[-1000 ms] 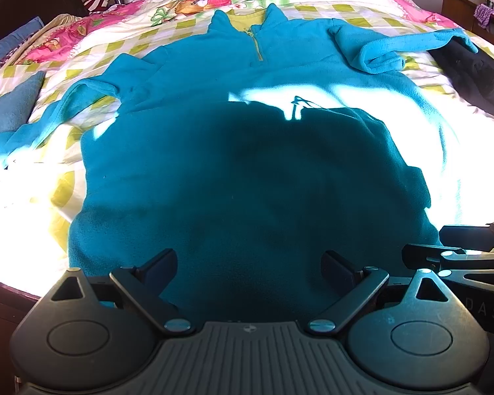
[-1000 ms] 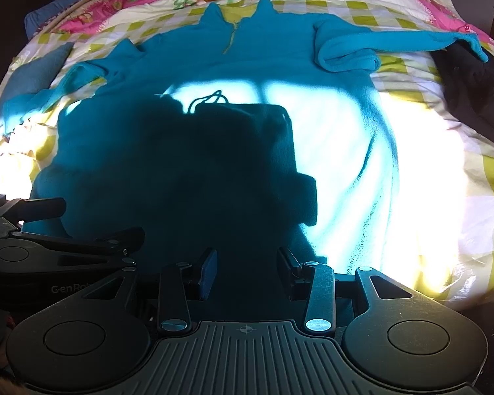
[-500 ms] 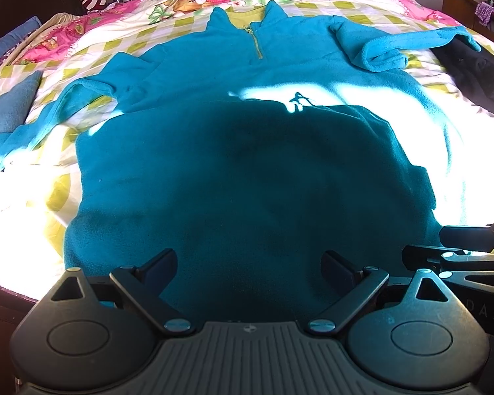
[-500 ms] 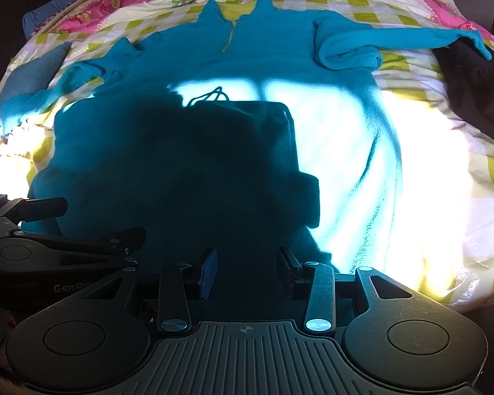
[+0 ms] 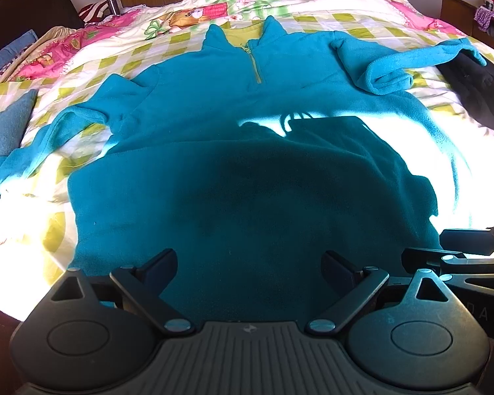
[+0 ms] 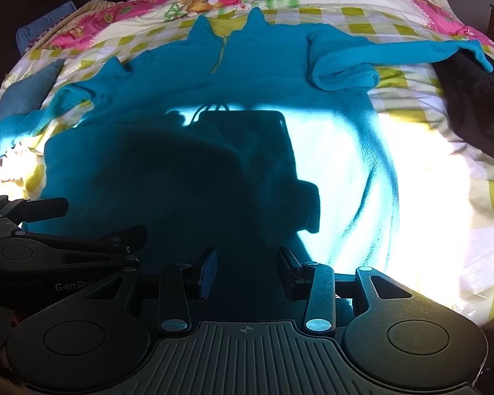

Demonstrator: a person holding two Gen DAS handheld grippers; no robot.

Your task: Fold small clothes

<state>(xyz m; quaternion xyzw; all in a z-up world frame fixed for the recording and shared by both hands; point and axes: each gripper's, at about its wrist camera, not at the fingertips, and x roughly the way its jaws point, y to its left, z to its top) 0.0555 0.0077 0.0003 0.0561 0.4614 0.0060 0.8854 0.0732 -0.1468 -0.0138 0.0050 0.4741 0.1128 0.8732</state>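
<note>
— Teal fleece, that's what fills both my views: a zip-neck pullover [image 5: 247, 171] spread face-up on the checked quilt [image 5: 92, 65] of the bed. Where does it lie from you?

— Straight ahead of both my tools. Its hem is the near edge, right under my fingertips; collar and short zip [image 5: 256, 70] are at the far end. So the long axis runs directly away from me, neck to hem.

— And the jaws?

— Left gripper [image 5: 248, 268] is spread wide, nothing between the pads. Right gripper [image 6: 247, 271] is parted too, narrower, also holding nothing. Both hang just over the hem, side by side, left one toward the garment's middle, right one toward the sunlit half.

— Sleeves?

— One sleeve [image 6: 388, 57] on my right side stretches outward, bunched at the shoulder, its cuff lying on a dark garment [image 6: 471, 105]. The other sleeve [image 5: 49, 141] trails off to my left toward a blue-grey cushion [image 5: 6, 125]. Right tool is nearer the right one, left tool nearer the left.

— Any containers?

— None I can see; no basket, no box.

— Your read?

— Folding not yet begun, I judge. Sleeves likely go inward first, each taken by its nearer tool.
</note>
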